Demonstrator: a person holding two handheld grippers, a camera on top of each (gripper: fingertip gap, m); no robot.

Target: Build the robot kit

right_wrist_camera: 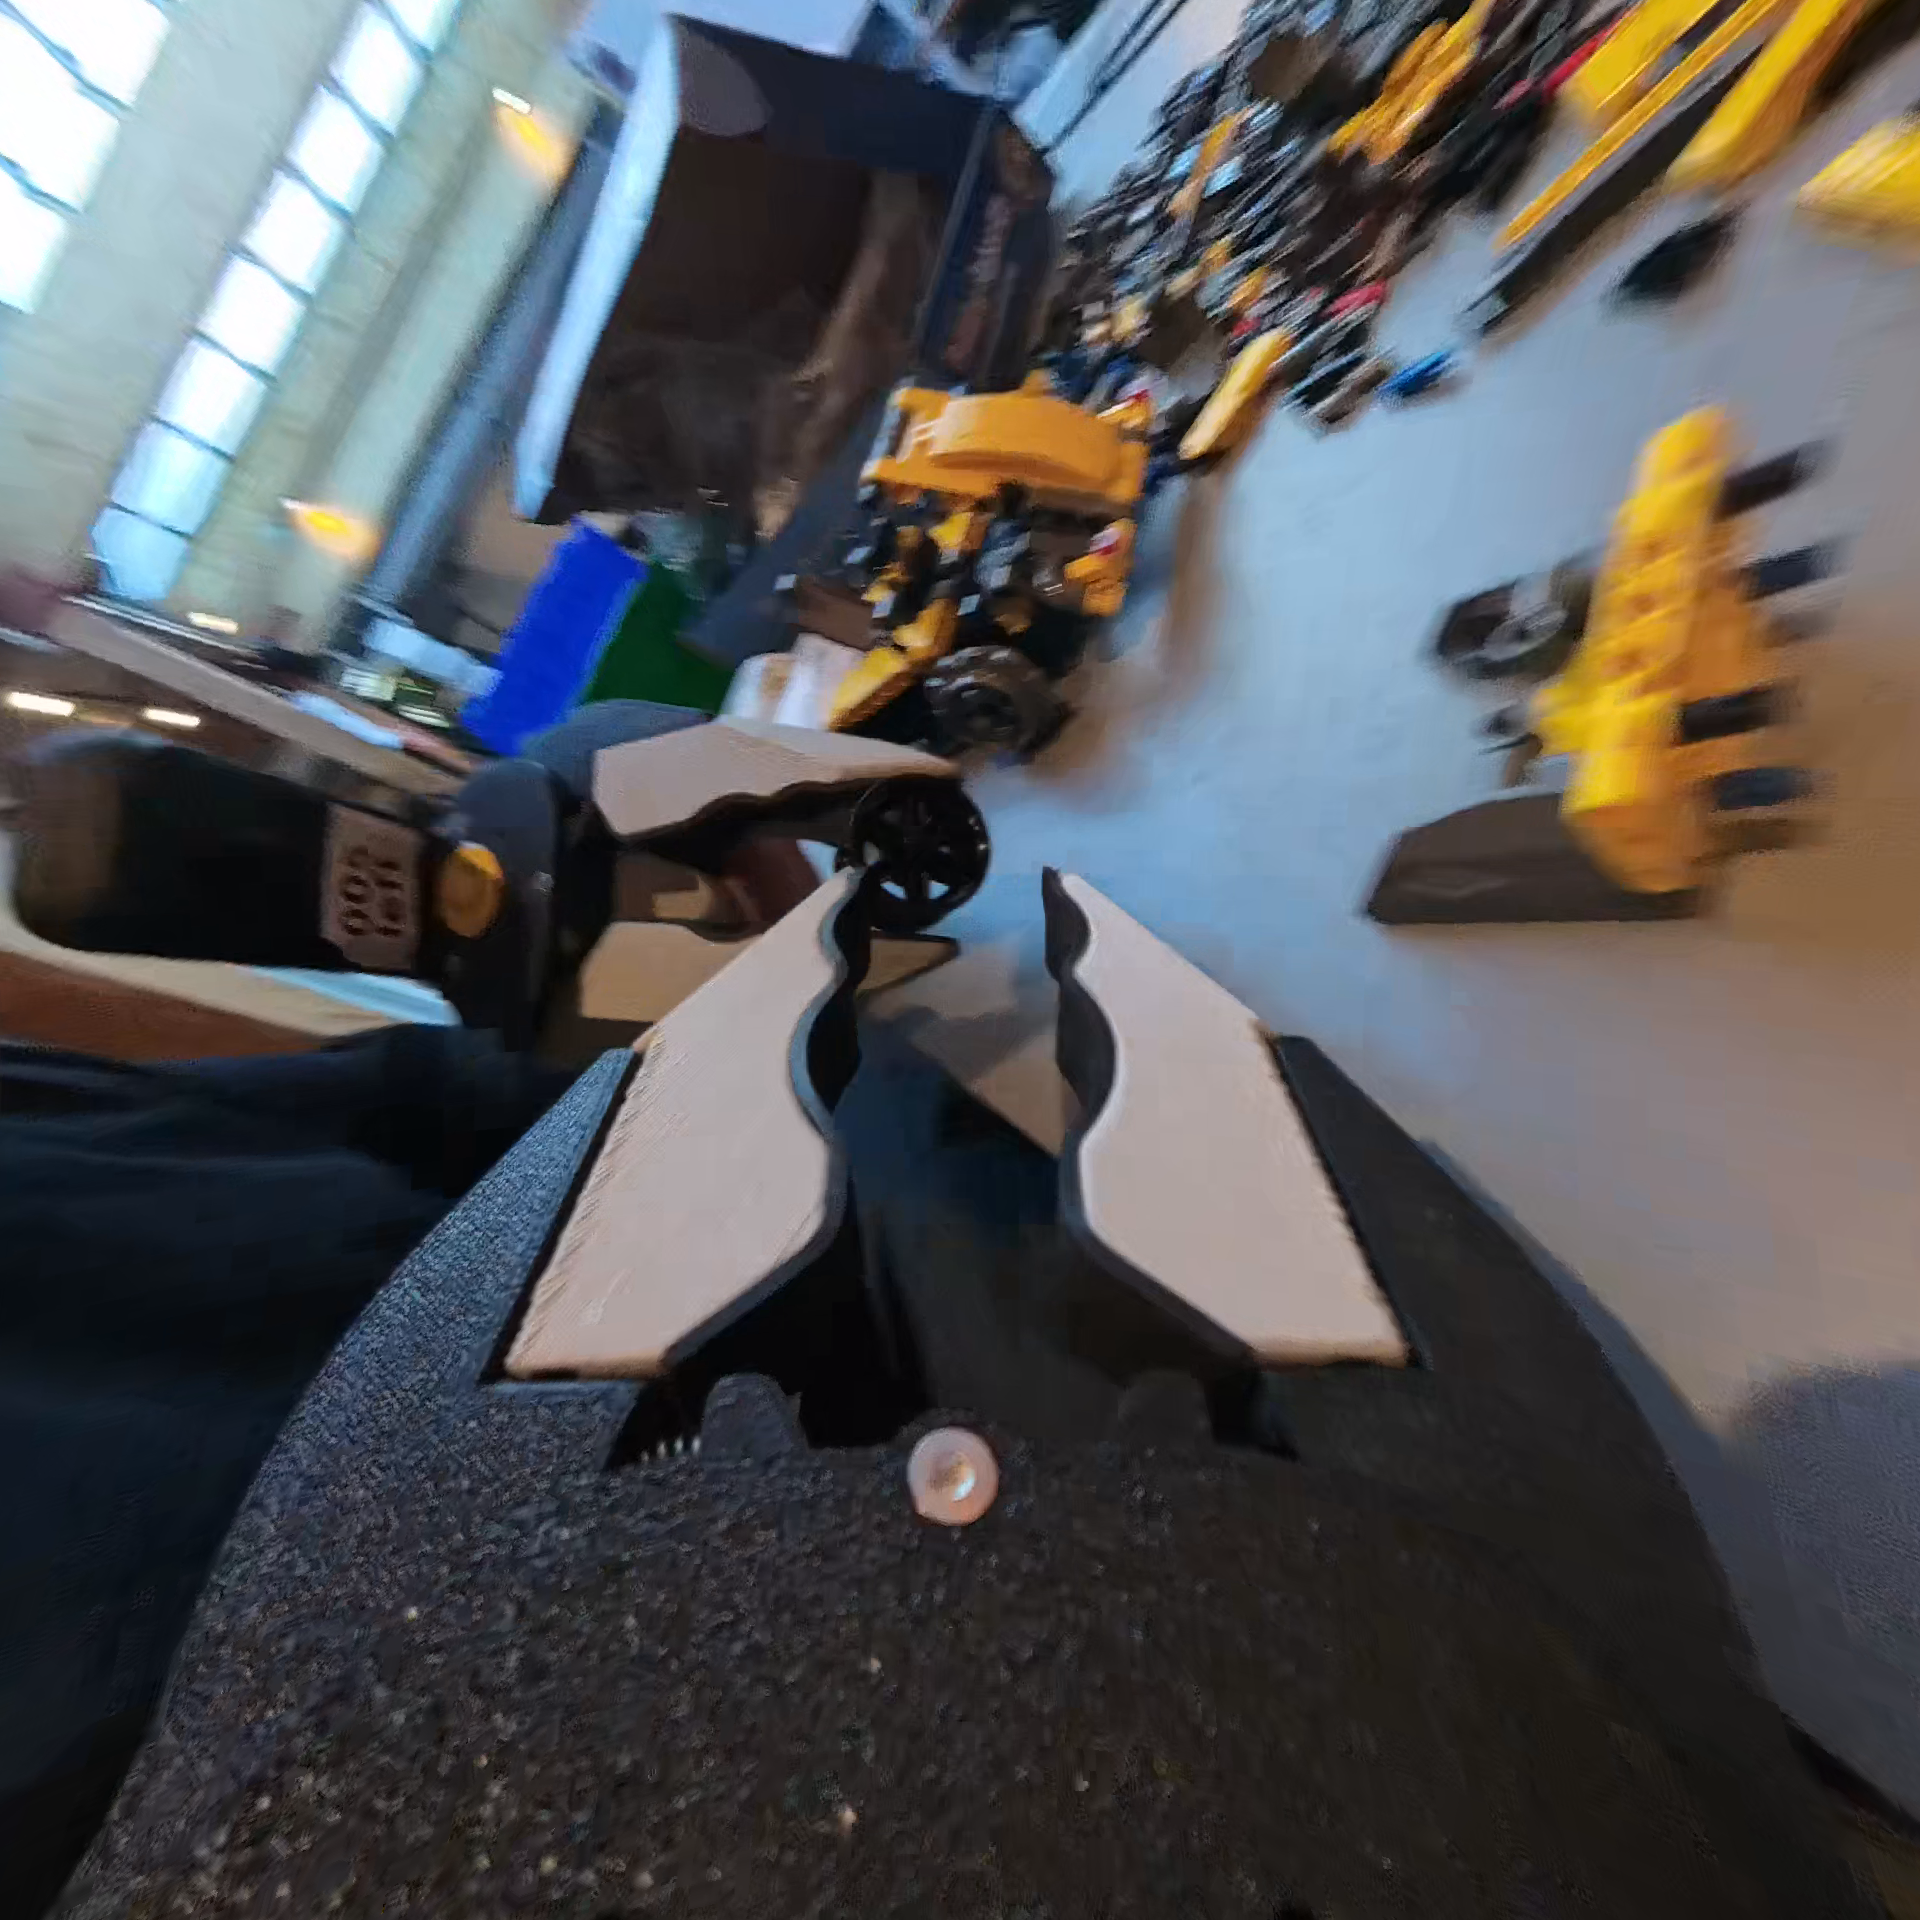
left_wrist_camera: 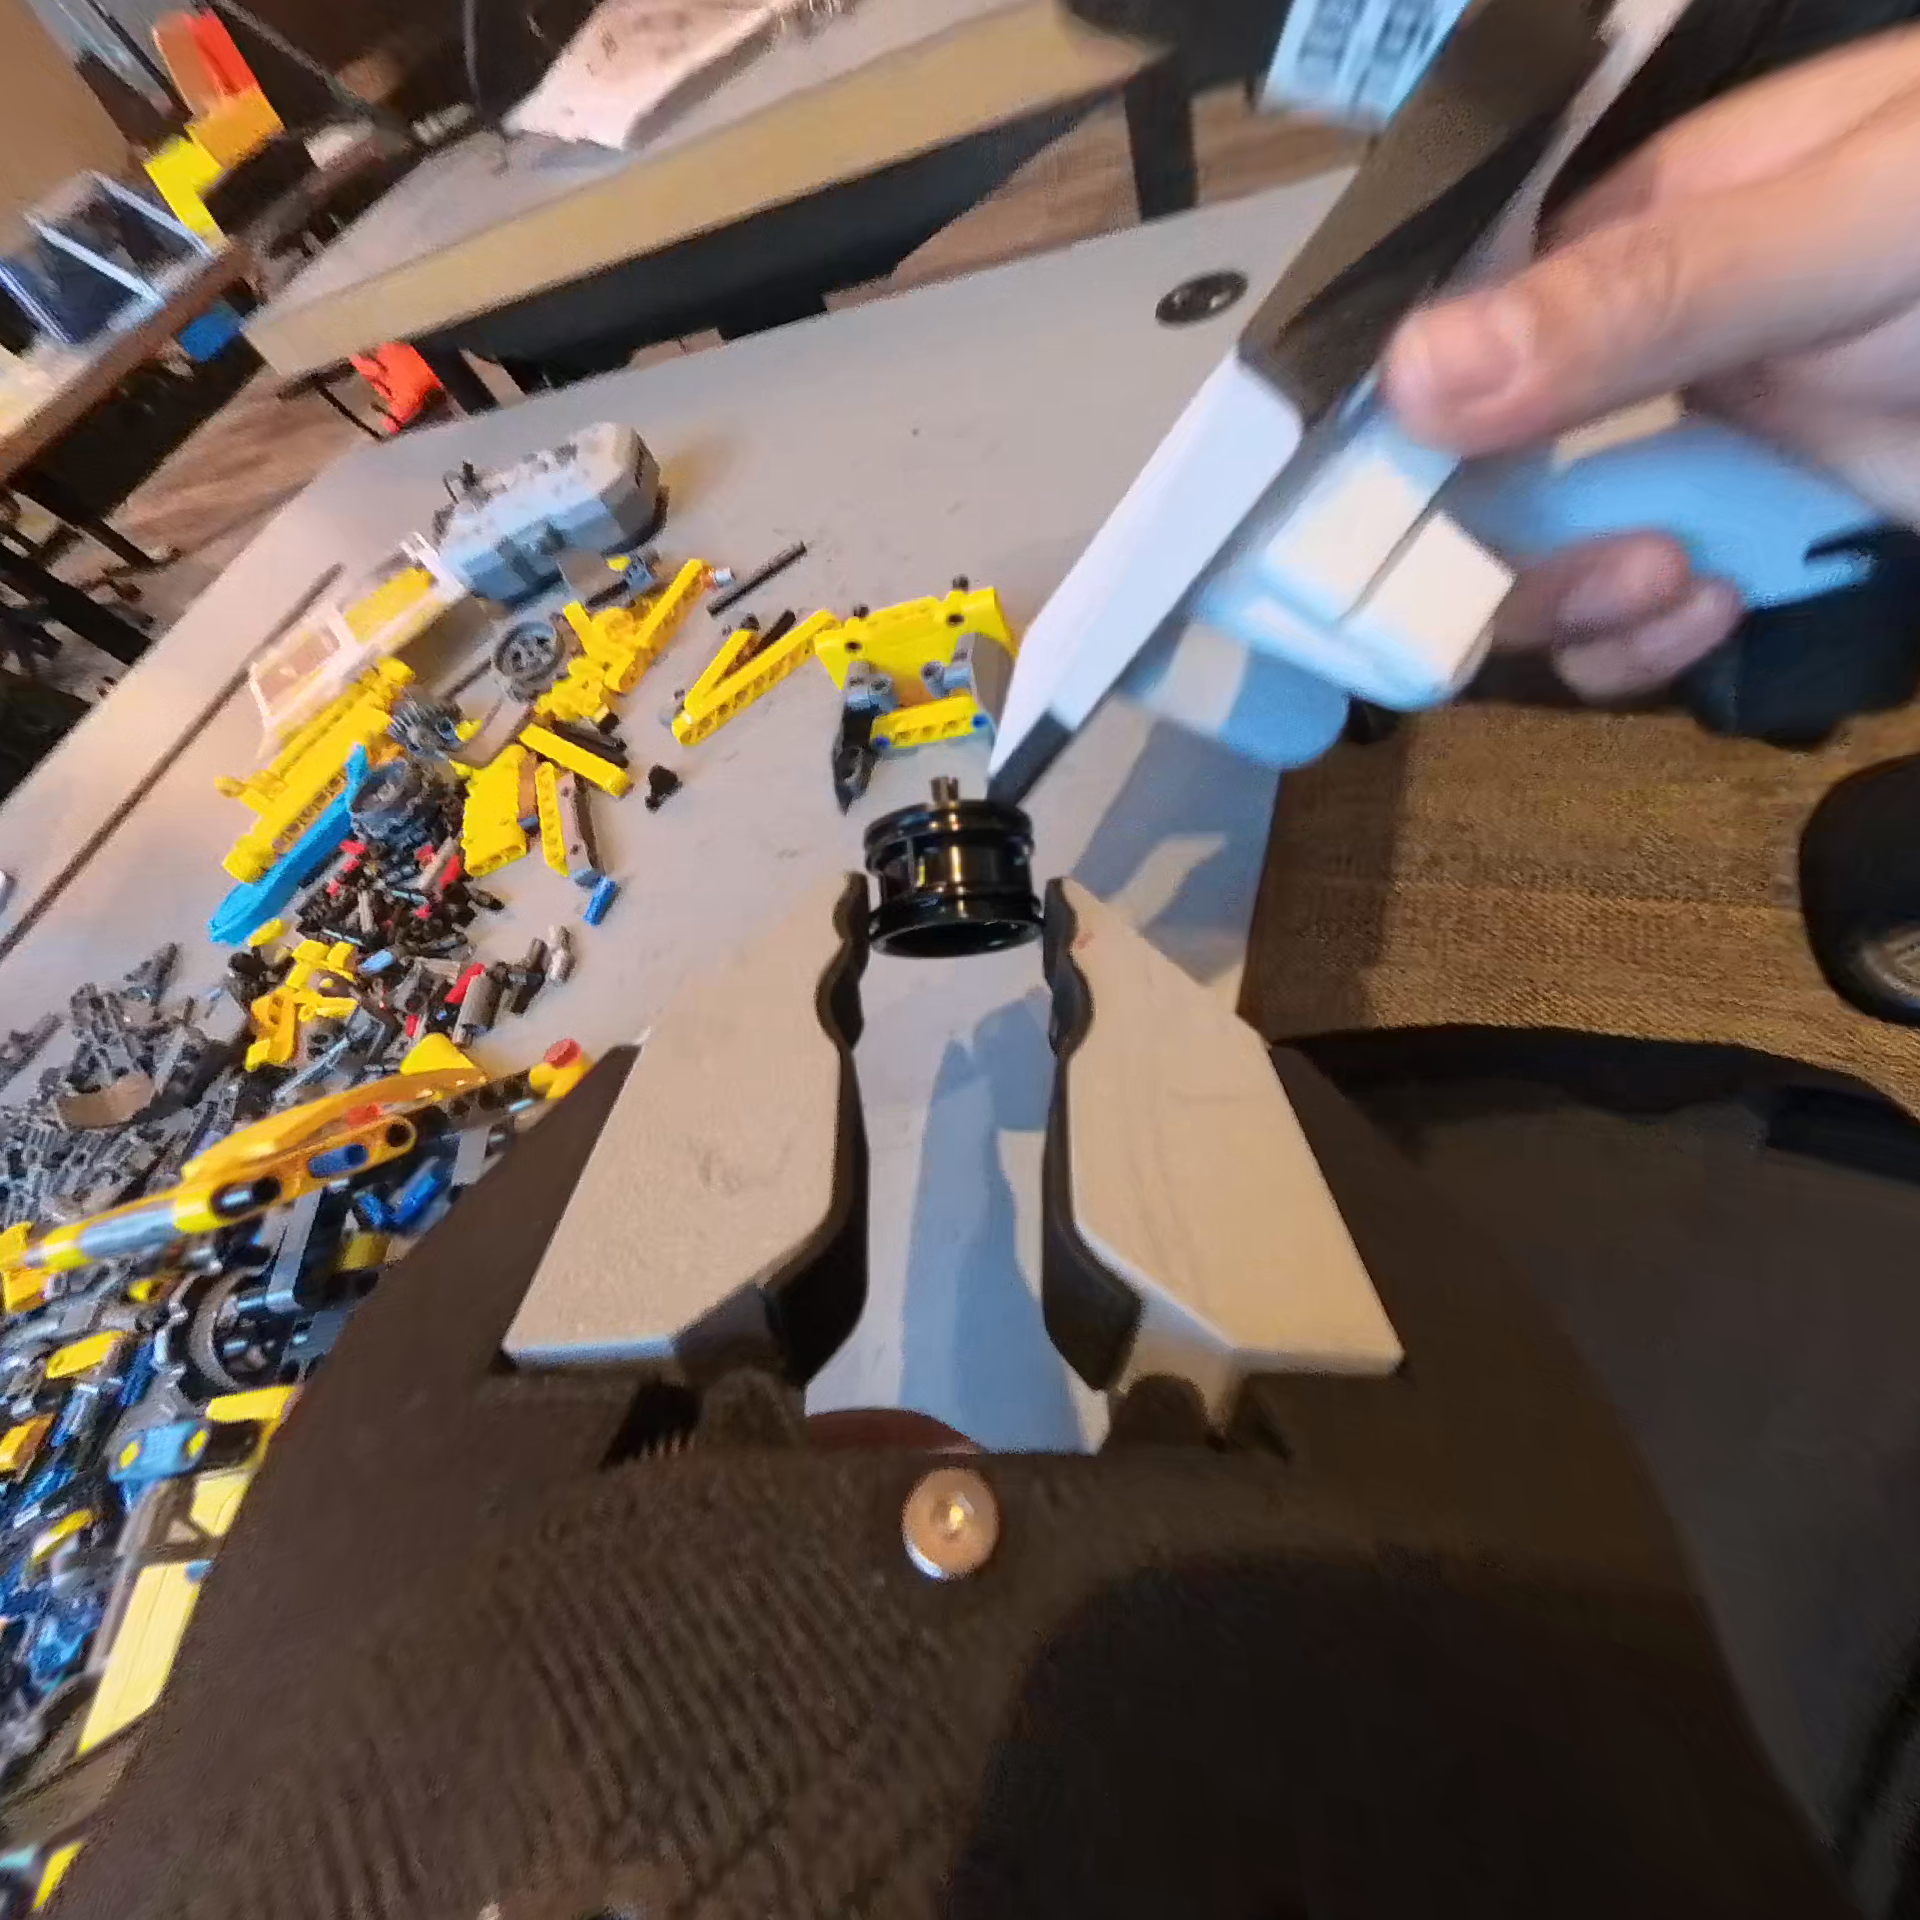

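My left gripper (left_wrist_camera: 953,906) is shut on a black wheel rim (left_wrist_camera: 951,878) and holds it just above the grey table (left_wrist_camera: 935,436), with a short grey axle stub on the rim's far side. My right gripper (left_wrist_camera: 1013,764), held by a hand (left_wrist_camera: 1683,270), comes in from the upper right, its tip close to the rim. In the right wrist view my right gripper (right_wrist_camera: 951,888) is open and empty. Its left fingertip is right beside the rim (right_wrist_camera: 920,857), which the left gripper (right_wrist_camera: 935,857) holds from the left.
A small yellow assembly (left_wrist_camera: 904,644) lies just beyond the rim. Loose yellow, black and blue parts (left_wrist_camera: 395,894) and a grey box part (left_wrist_camera: 551,509) cover the table's left. A yellow vehicle model (left_wrist_camera: 260,1195) stands at near left. Carpet (left_wrist_camera: 1507,883) lies past the table's right edge. Only a small space, under 4 cm, lies between the two pairs of fingers.
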